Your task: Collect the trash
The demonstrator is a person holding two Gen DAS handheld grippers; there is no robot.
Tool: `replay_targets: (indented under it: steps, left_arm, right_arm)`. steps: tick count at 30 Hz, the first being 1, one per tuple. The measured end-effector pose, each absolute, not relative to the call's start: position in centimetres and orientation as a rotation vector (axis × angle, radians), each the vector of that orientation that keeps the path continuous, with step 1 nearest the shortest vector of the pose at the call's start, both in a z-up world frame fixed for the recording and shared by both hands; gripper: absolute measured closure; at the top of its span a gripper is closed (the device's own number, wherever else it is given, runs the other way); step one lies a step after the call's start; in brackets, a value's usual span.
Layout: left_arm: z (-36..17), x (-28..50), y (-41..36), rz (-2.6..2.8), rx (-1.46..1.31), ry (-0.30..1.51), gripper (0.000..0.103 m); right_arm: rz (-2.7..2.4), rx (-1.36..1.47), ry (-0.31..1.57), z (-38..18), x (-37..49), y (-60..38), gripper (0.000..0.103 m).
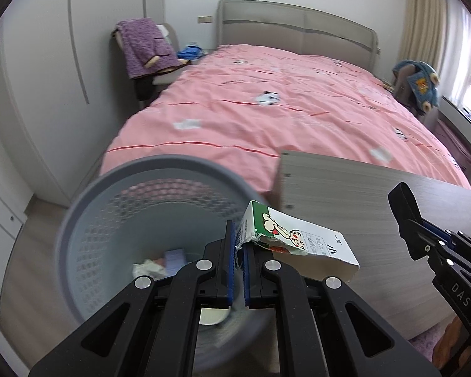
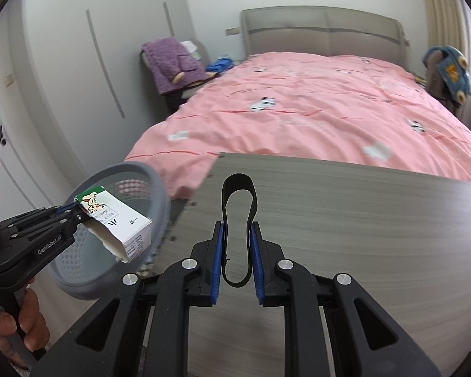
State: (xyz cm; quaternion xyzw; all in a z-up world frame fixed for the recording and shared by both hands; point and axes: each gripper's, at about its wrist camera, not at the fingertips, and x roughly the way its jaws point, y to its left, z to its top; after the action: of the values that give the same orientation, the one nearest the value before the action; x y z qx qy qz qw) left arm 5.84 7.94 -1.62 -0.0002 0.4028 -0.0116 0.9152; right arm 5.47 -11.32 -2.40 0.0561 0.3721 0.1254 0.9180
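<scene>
A: Bedroom, pink-covered bed [image 1: 267, 106] behind a grey wood-grain tabletop [image 2: 345, 220]. What's the trash and where?

B: Two pieces. Torn carton [image 1: 298, 238], white and green with a cartoon print, is clamped by its ripped end in my left gripper [image 1: 238, 245]. Jaws nearly shut, only the thin card flap between the blue pads. Carton hangs out to the side, at the rim of the grey mesh bin [image 1: 88, 226], not yet clearly over the opening.

A: Why grip the torn end?

B: My guess: it's the flattest bit, easy to pinch. The body sticks out free, so it should drop clean once I open.

A: Right side?

B: My right gripper [image 2: 238, 251] is closed on a black rubber-like loop [image 2: 238, 220]. Pads squeeze its sides, top of the loop stands up past the fingertips. It's over the tabletop, well apart from the bin.

A: Bin contents?

B: Crumpled paper and something bluish at the bottom [image 1: 163, 264], blurry. So the bin's already in use, both pieces likely go there.

A: Anything else?

B: In the right wrist view a hand [image 2: 12, 330] holds the left gripper's handle. Bin sits low beside the table's corner, probably so both grippers can reach it. Chair with purple garment [image 1: 147, 47] by the far wall, not relevant.
</scene>
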Motion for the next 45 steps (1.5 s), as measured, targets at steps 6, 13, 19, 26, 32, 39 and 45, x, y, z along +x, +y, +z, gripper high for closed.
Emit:
replay_targets:
  steps: [6,13,19,26,32,39,45]
  left_arm:
    - [-2.1,5.9,12.5,0.085,0.0,0.818,0.099]
    - [-3.4,6.8,16.7,0.164,-0.006,0.842,0.099]
    - [-4.9,7.9,18.8,0.183,-0.032,0.878,0.098]
    - [-5.6,7.8,19.7,0.194,-0.042,0.892,0.085]
    - [-5.5,7.5,20.1,0.218,-0.053,0.886,0.055]
    - [-5.2,6.9,20.1,0.234,-0.047,0.884,0.045]
    - [-5.1,6.8,20.2,0.244,-0.054,0.885,0.045]
  right_arm:
    - [0.362,0.081,0.782,-2.7,7.0,-6.3,0.085]
    - [0.464,0.035,0.804,-3.4,8.5,-0.9,0.084]
    - [0.511,0.016,0.826,-4.0,9.5,1.7,0.084]
    - [0.531,0.01,0.836,-4.5,9.9,3.0,0.067]
    - [0.527,-0.001,0.814,-4.2,9.6,3.2,0.055]
    - [0.526,-0.003,0.814,-4.2,9.6,3.4,0.053]
    - [0.523,-0.001,0.807,-4.3,9.6,3.2,0.052]
